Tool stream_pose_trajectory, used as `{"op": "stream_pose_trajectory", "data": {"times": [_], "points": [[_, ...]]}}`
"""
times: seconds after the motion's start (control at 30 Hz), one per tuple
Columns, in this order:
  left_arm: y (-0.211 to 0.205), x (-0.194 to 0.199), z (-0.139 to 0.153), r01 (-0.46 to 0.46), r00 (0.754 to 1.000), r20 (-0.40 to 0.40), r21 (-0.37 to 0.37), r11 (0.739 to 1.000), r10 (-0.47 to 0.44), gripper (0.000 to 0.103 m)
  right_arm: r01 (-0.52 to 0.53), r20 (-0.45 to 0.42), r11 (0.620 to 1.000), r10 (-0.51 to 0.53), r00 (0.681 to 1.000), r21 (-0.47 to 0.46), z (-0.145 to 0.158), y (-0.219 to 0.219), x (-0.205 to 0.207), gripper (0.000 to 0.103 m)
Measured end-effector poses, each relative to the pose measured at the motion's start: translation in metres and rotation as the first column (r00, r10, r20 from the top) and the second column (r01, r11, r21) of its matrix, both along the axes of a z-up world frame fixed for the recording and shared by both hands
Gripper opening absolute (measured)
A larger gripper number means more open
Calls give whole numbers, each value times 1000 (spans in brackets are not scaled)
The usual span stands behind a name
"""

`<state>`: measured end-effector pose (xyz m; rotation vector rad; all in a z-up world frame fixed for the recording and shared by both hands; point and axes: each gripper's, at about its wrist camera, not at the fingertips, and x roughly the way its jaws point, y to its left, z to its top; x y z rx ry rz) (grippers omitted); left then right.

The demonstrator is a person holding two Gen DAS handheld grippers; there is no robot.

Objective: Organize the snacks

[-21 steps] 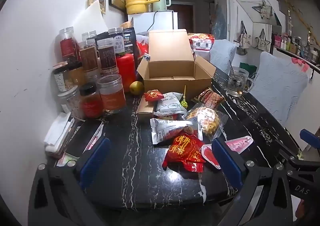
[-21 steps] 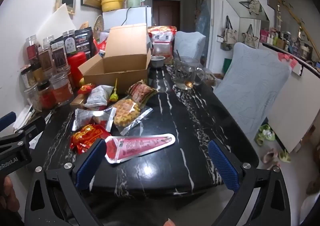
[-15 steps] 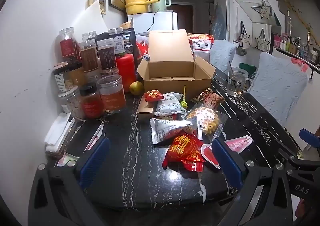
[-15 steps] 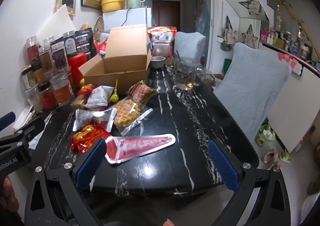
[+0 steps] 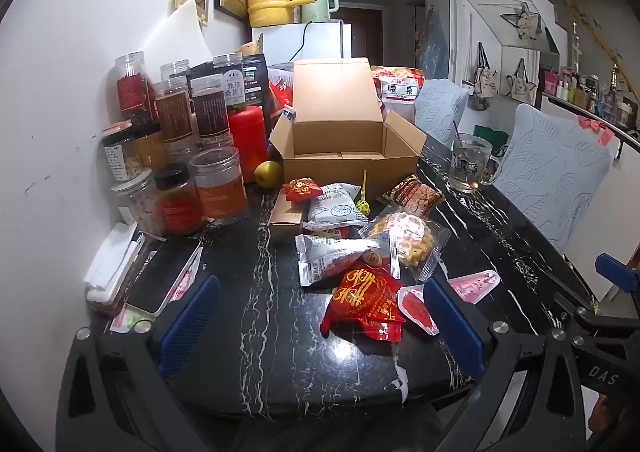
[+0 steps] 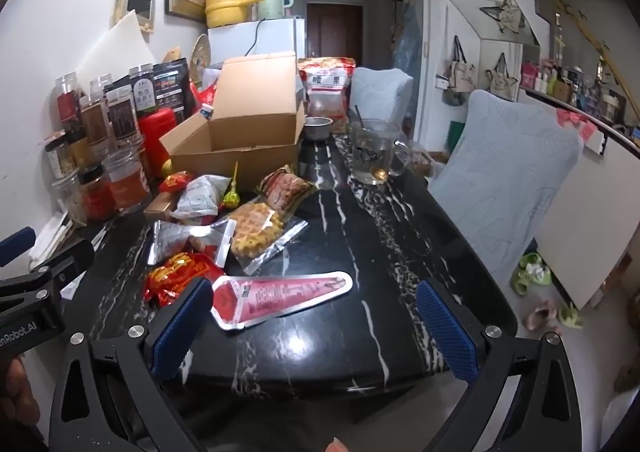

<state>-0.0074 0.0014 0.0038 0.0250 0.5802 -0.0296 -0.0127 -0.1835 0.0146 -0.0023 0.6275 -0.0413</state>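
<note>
Cardboard box (image 5: 344, 140): open, empty, upper centre of frame, at back of counter (image 5: 248, 316).
Snacks (image 5: 360, 236): loose pile mid-frame, just in front of box.
Left tongs (image 5: 320, 326): spread wide, nothing between, low over near counter edge.
Right tongs (image 6: 316, 326): spread wide, empty; red wedge pack (image 6: 280, 298) just beyond left pad.
Jars (image 5: 176, 156): left of frame, by wall.

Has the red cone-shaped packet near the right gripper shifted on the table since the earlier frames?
No. In the right wrist view the red cone-shaped packet lies as before, its wide end beside the red foil snack bag.
</note>
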Motion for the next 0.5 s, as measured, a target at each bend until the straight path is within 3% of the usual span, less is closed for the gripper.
{"op": "stream_pose_trajectory", "data": {"times": [0.5], "points": [[1, 3, -4, 12, 1000, -16, -6, 1000, -12, 103, -6, 3, 1000, 6, 1000, -4, 1, 3, 0, 103]]}}
